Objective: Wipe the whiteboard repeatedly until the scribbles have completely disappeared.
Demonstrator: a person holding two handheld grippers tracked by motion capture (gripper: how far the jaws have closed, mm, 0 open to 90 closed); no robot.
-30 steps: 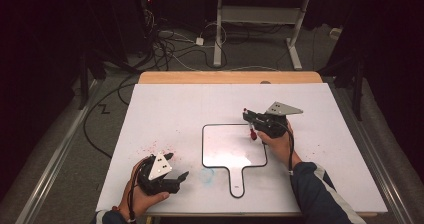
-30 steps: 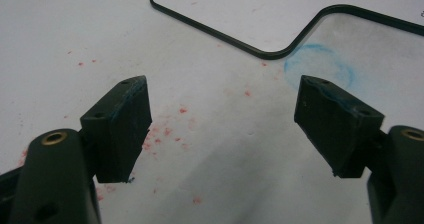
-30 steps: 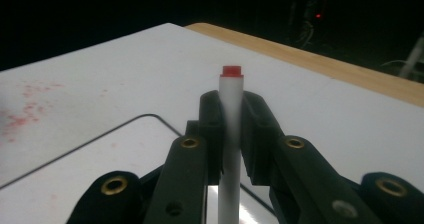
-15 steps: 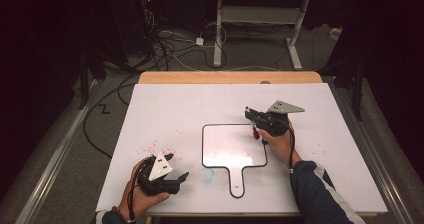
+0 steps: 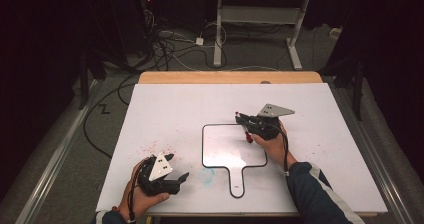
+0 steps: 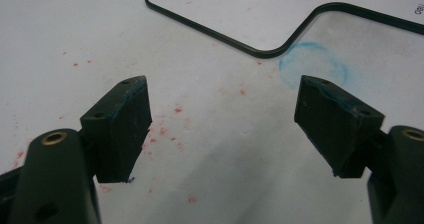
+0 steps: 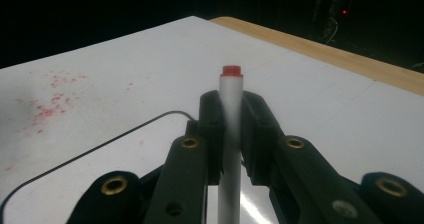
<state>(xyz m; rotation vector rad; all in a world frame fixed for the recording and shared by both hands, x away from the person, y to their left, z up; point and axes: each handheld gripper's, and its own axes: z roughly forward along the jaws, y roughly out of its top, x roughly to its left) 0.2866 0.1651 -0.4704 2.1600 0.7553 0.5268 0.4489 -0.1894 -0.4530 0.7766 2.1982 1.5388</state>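
Red-capped marker (image 7: 231,114) pinched upright in right tool (image 5: 246,125) over whiteboard (image 5: 225,149); left tool (image 5: 175,169) spread, resting.

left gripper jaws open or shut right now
Open. In the left gripper view the black left gripper has its two pads far apart, with nothing between them but the red-speckled white table sheet.

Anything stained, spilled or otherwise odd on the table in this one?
Yes: red ink specks are scattered over the white table cover near the left gripper, and a smudged blue ring sits beside the whiteboard's handle. The right gripper holds a red-ended marker.
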